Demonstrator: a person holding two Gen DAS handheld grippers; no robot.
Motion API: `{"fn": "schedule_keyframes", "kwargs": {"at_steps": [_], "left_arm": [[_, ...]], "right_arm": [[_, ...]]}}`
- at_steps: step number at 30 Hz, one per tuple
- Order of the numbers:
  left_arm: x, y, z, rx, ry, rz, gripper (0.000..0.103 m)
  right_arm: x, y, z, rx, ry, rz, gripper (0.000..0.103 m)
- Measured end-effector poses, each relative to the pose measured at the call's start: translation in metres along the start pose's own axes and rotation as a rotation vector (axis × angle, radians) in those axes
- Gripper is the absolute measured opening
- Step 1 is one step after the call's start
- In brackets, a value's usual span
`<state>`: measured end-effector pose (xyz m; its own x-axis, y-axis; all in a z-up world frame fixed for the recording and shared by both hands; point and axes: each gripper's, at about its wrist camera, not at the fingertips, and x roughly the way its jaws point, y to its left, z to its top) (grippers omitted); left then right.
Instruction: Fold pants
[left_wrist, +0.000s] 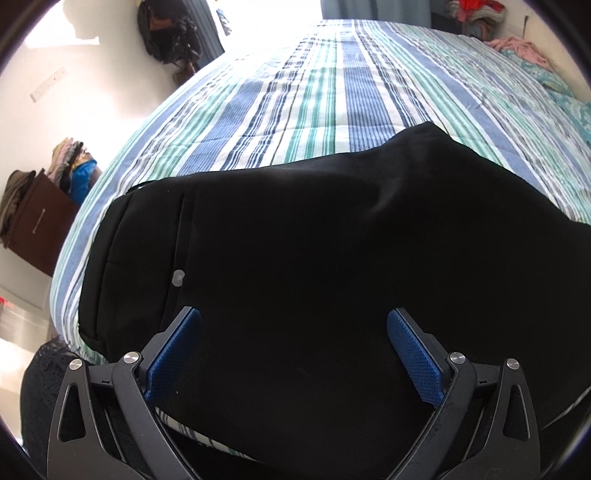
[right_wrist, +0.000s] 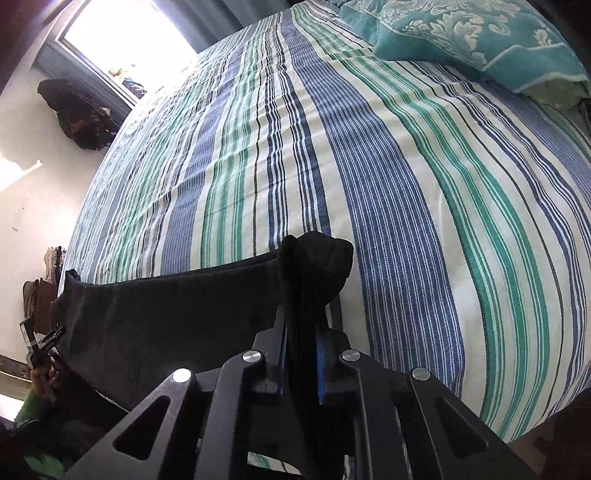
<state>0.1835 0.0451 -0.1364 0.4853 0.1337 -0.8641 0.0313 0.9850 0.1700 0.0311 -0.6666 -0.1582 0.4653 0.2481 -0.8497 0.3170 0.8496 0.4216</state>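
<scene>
Black pants (left_wrist: 314, 236) lie across the near edge of a striped bed (left_wrist: 332, 92), waistband and a small button at the left. My left gripper (left_wrist: 293, 332) is open, its blue pads (left_wrist: 413, 354) spread above the pants, holding nothing. In the right wrist view my right gripper (right_wrist: 301, 332) is shut on a bunched end of the black pants (right_wrist: 314, 266), lifted a little off the bed (right_wrist: 406, 184). The rest of the pants (right_wrist: 166, 317) stretches left toward the left gripper (right_wrist: 40, 343), small at the left edge.
A teal patterned pillow (right_wrist: 461, 40) lies at the bed's far right. A brown box with piled clothes (left_wrist: 40, 221) stands on the floor left of the bed. Dark bags hang on the wall (left_wrist: 166, 33) near a bright window (right_wrist: 122, 33). Pink clothing (left_wrist: 517, 48) lies far right.
</scene>
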Motion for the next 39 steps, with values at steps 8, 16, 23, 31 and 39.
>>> {"fn": "schedule_keyframes", "kwargs": {"at_steps": [8,16,23,31,39], "left_arm": [[-0.011,0.01,-0.004,-0.054,-0.033,-0.076,0.101],[-0.014,0.036,-0.009,-0.139,-0.063,-0.18,0.101],[-0.023,0.064,-0.008,-0.195,-0.115,-0.199,0.101],[-0.025,0.092,-0.013,-0.291,-0.116,-0.223,0.101],[-0.068,0.021,-0.011,-0.069,-0.209,-0.421,0.088]], "right_arm": [[-0.041,0.062,-0.031,0.17,-0.164,0.424,0.012],[0.013,0.231,-0.067,0.315,-0.159,0.865,0.013],[0.12,0.408,-0.088,0.301,-0.054,0.974,0.013],[0.19,0.536,-0.119,-0.02,0.041,0.645,0.049],[0.08,0.444,-0.15,-0.217,-0.286,0.393,0.077]]}}
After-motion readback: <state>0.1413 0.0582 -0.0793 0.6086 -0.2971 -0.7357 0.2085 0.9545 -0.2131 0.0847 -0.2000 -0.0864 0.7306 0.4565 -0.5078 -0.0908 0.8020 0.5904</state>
